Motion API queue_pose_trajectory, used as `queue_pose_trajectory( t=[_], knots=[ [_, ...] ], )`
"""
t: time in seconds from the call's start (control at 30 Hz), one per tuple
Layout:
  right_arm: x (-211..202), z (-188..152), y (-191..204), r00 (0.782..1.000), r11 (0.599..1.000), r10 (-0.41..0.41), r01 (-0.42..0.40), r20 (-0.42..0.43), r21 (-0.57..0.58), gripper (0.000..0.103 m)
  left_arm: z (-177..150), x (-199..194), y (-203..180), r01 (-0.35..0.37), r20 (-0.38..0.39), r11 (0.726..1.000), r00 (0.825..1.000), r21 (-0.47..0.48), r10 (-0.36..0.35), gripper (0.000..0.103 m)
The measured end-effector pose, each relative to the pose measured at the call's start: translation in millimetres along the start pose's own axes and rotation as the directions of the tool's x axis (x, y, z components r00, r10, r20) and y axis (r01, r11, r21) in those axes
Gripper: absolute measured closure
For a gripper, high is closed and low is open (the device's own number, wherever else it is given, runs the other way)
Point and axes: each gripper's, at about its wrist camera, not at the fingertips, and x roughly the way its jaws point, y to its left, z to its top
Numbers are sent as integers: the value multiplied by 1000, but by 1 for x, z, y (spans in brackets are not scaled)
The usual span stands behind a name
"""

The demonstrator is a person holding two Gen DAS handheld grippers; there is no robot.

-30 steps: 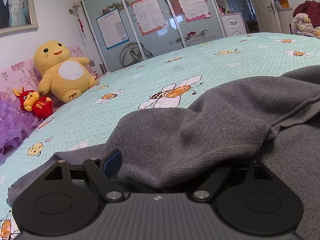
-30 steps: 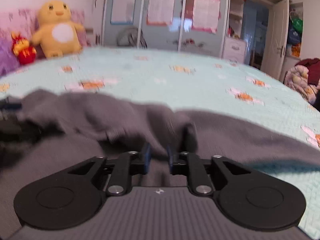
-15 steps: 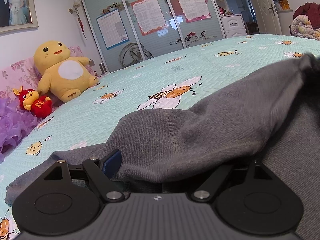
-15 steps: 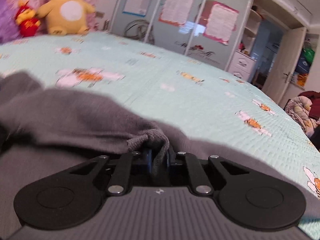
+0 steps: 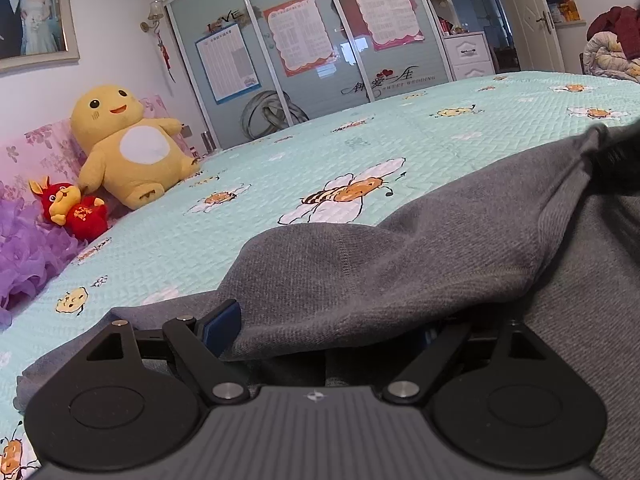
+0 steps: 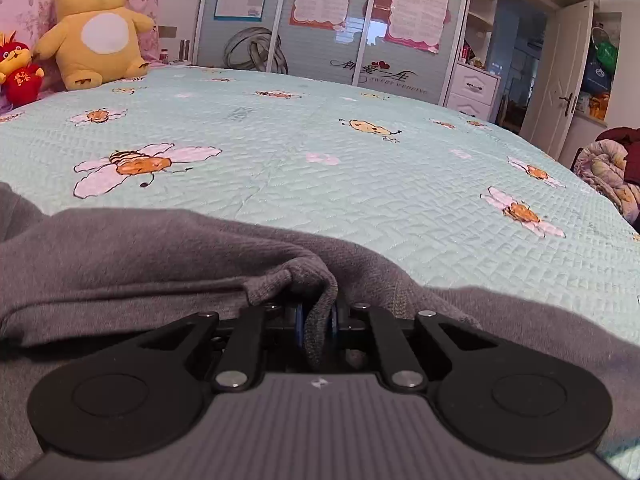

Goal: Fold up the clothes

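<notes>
Left wrist view
- Surface: a bed (image 5: 248, 236) under a mint quilted cover printed with bees and daisies.
- Room: glass-fronted wardrobe (image 5: 320, 52) hung with printed sheets; framed photo (image 5: 34, 12) on the wall; white door at far right.
- Head of bed: yellow plush toy (image 5: 128, 144), small red plush toy (image 5: 72, 212), purple frill (image 5: 28, 252).
- Garment: grey sweater (image 5: 400, 264) heaped on the near part of the bed, one fold draped over the claw.
- Left claw (image 5: 328, 328): fingers set wide apart; a thick fold lies between them; whether they press on it cannot be told.
- Hidden: the right finger lies under cloth; a dark blurred shape cuts the right edge.

Right wrist view
- Surface: the same bed (image 6: 360, 168), open cover stretching to the wardrobe (image 6: 320, 20).
- Room: white drawers (image 6: 472, 88), open door (image 6: 560, 76), pile of bedding (image 6: 612, 172) at right.
- Garment: grey sweater (image 6: 140, 256) across the foreground.
- Right claw (image 6: 318, 320): closing, nearly together, clamped on a bunched edge of the sweater.
- Hard to make out: blue pads mostly buried in cloth.
</notes>
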Motion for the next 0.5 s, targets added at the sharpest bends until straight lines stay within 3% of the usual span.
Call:
queue_pose_trajectory(
  t=[0.13,0.3,0.43,0.5],
  knots=[
    [24,27,-11,1000,1000,0,0,-9,21,92,1,1,-1,-8,-5,1000,1000,8,8,17],
    [69,63,-17,999,998,-49,50,-16,46,76,1,1,-4,-21,-9,1000,1000,22,21,16],
    [95,48,-11,994,996,-79,82,-73,43,67,0,1,-3,-20,-9,1000,1000,16,20,16],
    [86,37,-9,995,995,-91,93,-34,46,61,0,1,-2,-20,-9,1000,1000,15,21,16]
  ],
)
